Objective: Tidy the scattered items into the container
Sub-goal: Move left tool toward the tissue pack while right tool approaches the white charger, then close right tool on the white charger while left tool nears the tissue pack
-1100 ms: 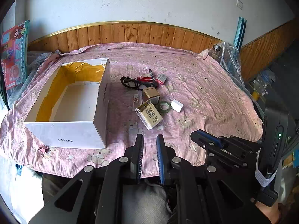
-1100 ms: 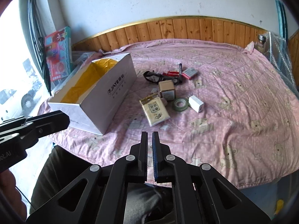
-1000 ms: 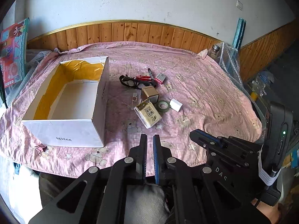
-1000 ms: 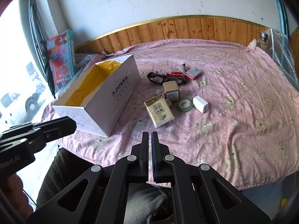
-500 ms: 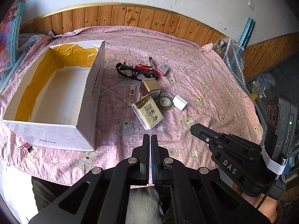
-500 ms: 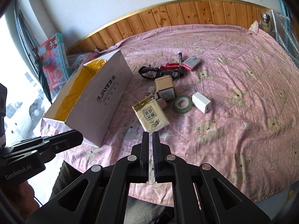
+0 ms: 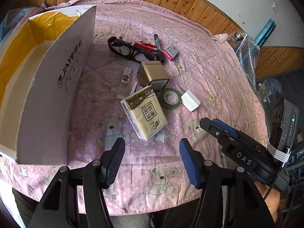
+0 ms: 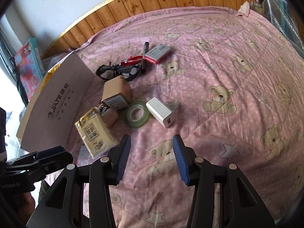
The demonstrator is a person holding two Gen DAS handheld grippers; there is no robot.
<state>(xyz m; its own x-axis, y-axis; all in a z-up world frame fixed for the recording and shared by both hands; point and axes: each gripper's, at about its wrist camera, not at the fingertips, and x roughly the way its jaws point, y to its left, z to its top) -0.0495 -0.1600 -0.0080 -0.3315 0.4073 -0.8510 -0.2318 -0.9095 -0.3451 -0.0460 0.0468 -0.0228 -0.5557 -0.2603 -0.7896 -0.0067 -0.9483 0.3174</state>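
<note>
Left wrist view: the left gripper (image 7: 152, 152) has its 2 fingers (image 7: 115, 159) spread wide and empty, hovering above the pink bed cover (image 7: 218, 72), just short of the tissue pack (image 7: 145, 112). Right wrist view: the right gripper (image 8: 151, 153) is likewise spread and empty, with the white charger (image 8: 161, 112) and the green tape roll (image 8: 137, 116) just beyond its fingers. Handling, as judged: the tissue pack is light, soft and film-wrapped, likely slippery, so it is best pinched across its 2 long edges. The charger is rigid and smooth; grip its flat sides, clear of the prongs. The tape roll lies flat; take it across the rim. The gold tin (image 7: 153, 72) is stiff and wider. The glasses (image 7: 129, 47) are fragile; hold the frame, not the lenses. All of these lie near the open cardboard box (image 7: 57, 79), on its right.
</note>
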